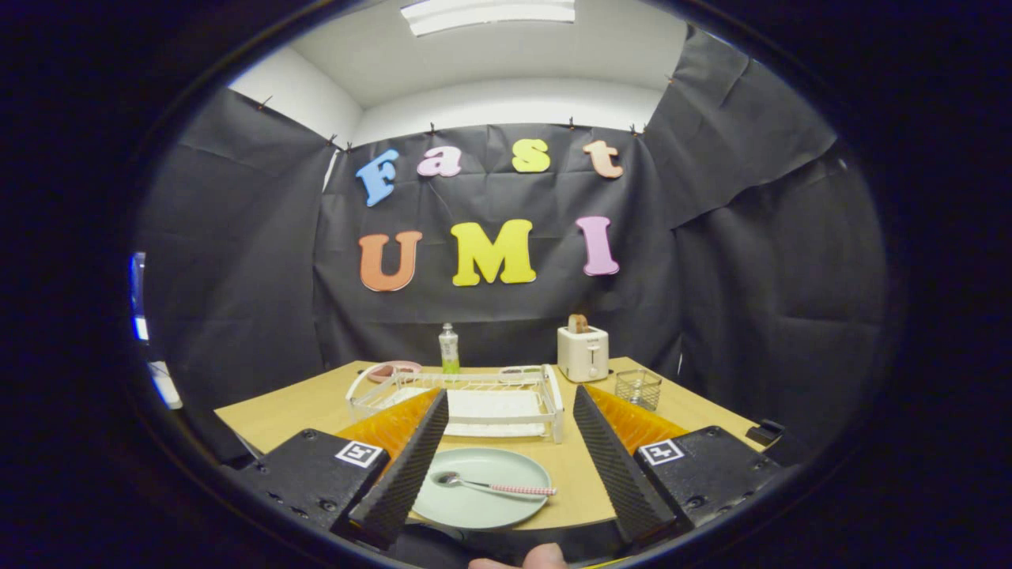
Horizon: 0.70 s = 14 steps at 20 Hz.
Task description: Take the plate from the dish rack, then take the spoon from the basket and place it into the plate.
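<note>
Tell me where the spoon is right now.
In the gripper view, the spoon lies in the plate on the table, between the open fingers, just in front of the dish rack.

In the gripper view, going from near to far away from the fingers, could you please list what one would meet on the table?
Plate holding the spoon, between the open fingers of the hand-held gripper → dish rack → toaster.
</note>
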### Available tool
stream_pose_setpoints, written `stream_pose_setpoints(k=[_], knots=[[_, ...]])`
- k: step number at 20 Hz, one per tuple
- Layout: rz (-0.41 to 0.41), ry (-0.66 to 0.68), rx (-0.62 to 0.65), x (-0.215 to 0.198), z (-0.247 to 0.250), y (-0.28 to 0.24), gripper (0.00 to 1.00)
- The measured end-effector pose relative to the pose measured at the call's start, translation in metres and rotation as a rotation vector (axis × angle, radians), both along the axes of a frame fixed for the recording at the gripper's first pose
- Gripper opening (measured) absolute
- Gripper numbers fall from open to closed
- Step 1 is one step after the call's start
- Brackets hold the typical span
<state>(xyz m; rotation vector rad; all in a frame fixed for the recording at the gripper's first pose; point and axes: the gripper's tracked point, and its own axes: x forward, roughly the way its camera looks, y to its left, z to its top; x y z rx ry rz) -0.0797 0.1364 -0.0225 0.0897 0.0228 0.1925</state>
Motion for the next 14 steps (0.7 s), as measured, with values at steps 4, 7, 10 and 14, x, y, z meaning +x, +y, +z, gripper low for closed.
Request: stream_pose_setpoints(k=[4,7,10,14], knots=[[0.018,0.026,0.0,0.002,-0.004,0.009,1.0],[0.03,0.039,-0.006,0.002,-0.008,0.013,1.0],[0.03,0.024,-0.033,0.0,-0.006,0.014,1.0],[0.043,0.025,-0.042,-0.001,-0.006,0.019,1.0]])
